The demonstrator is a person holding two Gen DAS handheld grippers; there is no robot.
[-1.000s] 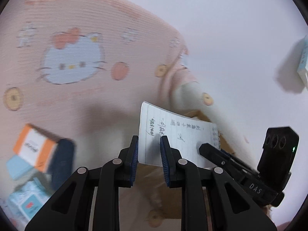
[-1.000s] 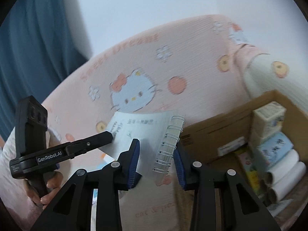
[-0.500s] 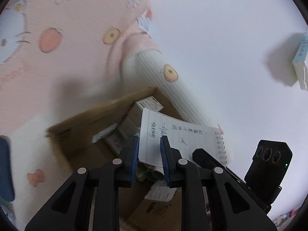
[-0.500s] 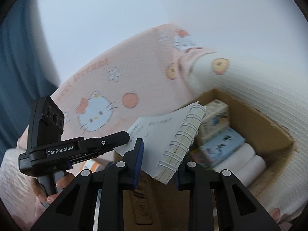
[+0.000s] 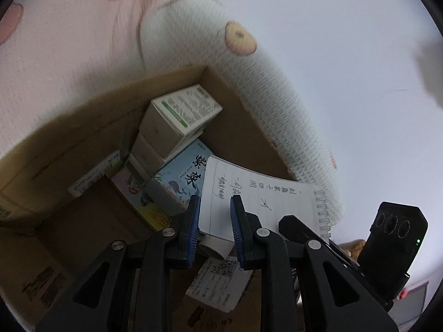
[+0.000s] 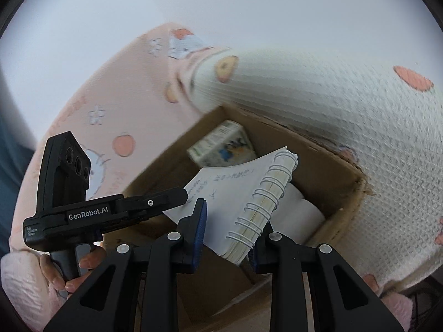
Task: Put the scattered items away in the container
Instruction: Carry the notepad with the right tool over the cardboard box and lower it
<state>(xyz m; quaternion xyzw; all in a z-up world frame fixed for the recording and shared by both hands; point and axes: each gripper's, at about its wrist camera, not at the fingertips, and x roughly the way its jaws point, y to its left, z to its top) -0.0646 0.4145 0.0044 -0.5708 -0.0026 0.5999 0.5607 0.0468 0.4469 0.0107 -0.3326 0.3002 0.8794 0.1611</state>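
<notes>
Now over cardboard box [image 6: 343,185]: spiral notebook [image 6: 243,196] gripped by 2 claws. Left claw [image 5: 214,215] clamped on page edge. Right claw [image 6: 228,228], just been closing, clamped across coil side.

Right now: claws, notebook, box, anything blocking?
Both claws, left and right, shut on notebook; right just tightened at spiral edge. Notebook over open box. Cartons and paper rolls already inside, space tight.
</notes>
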